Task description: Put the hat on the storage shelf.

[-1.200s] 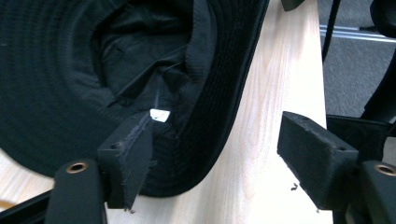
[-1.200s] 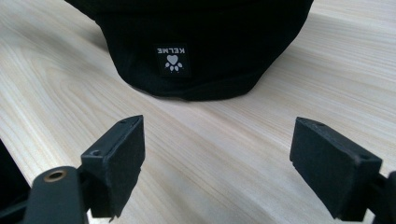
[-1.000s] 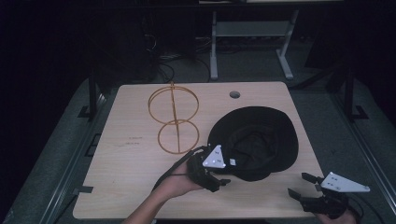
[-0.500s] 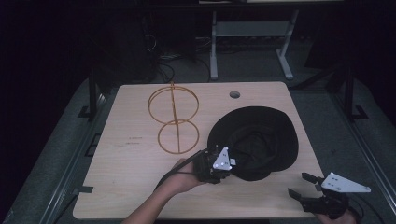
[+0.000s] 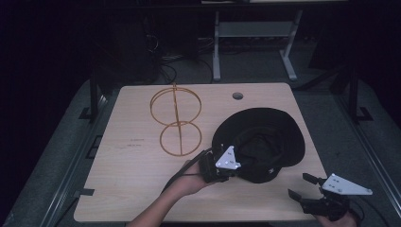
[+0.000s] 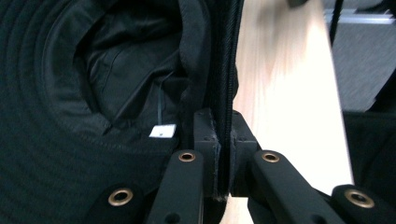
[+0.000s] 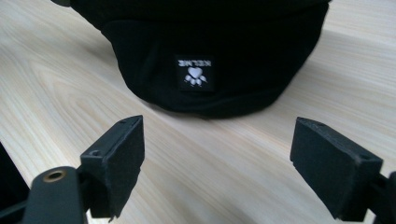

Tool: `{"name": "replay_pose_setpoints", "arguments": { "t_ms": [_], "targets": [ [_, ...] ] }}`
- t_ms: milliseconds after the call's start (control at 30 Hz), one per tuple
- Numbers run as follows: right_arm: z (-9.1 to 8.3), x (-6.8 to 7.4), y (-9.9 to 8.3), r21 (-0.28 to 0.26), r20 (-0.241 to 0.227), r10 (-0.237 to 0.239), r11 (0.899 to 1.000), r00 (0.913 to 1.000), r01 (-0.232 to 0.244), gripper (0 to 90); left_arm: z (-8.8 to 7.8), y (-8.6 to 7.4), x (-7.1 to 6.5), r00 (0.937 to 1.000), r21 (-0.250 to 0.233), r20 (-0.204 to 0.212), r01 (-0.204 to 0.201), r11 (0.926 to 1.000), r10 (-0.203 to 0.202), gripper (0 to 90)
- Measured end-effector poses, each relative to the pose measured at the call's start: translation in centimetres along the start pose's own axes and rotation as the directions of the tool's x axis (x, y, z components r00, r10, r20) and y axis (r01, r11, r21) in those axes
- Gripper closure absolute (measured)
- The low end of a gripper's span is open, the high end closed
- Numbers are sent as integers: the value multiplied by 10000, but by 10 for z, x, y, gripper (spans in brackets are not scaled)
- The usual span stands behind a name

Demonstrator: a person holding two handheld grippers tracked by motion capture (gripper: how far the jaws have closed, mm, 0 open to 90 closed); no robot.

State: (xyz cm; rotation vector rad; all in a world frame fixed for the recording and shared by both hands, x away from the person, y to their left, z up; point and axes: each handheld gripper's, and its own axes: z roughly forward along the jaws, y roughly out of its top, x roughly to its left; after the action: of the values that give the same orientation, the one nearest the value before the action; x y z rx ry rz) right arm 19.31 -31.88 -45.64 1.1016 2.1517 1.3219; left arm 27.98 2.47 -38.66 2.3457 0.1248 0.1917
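High view: compared with a second ago, the left tongs have moved a little to the right, further onto the brim of the one black fabric bucket hat. They are clenched on this brim edge. The right tongs stay released near the bench's front right corner. One hat and one orange wire stand with two rings are on the light wooden bench. The hat lies upside down at the right and shows a small white paw logo.
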Motion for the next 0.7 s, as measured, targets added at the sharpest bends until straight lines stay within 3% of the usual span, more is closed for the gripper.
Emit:
{"name": "replay_pose_setpoints", "arguments": {
  "t_ms": [100,233,700],
  "targets": [
    [3,4,3,-101,-98,-22,9999,9999,22,166,0,3,1,9989,-330,219,412,9986,-405,854],
    [8,8,7,-275,-120,-67,9996,9999,63,161,-3,8,2,9968,-578,536,620,9964,-589,854],
    [34,14,19,-394,-428,-69,9992,9991,53,160,-11,19,3,9848,-1459,1448,1174,9823,-962,857]
  ]
}}
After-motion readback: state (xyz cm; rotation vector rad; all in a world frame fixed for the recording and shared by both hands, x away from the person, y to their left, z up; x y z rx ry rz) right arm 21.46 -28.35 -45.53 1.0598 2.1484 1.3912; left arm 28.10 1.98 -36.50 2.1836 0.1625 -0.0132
